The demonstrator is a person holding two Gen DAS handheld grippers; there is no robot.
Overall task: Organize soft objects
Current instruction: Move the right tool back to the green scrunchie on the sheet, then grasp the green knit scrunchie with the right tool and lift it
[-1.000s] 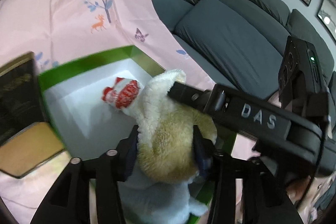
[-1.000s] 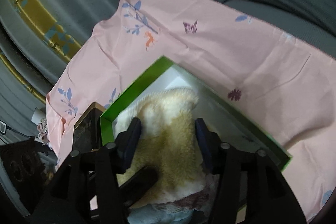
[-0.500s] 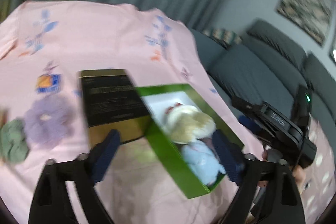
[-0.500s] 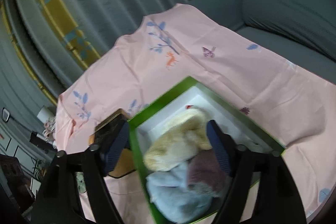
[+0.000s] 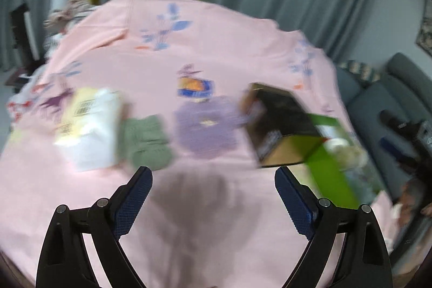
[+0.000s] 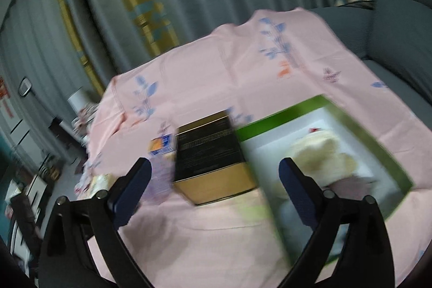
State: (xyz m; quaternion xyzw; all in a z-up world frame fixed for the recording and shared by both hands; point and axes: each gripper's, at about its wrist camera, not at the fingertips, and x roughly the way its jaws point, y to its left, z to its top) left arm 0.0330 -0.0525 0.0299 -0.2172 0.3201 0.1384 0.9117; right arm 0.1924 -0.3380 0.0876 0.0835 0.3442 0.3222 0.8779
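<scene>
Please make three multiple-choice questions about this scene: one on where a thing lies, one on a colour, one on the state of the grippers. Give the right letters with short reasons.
1. Where is the cream plush toy?
A. inside the green box
B. on top of the black and gold box
C. on the sofa

2. What colour is the soft item lying between the white packet and the purple plush flower?
A. red
B. green
C. blue

3. How is the left hand-held gripper?
A. shut on the plush toy
B. shut and empty
C. open and empty

Answers: 1 A, the toy rests on the white inside of the green-rimmed box. 2 B, it is a dull green. 3 C, its fingers stand wide apart with only pink cloth between them; the right hand-held gripper is open as well.
</scene>
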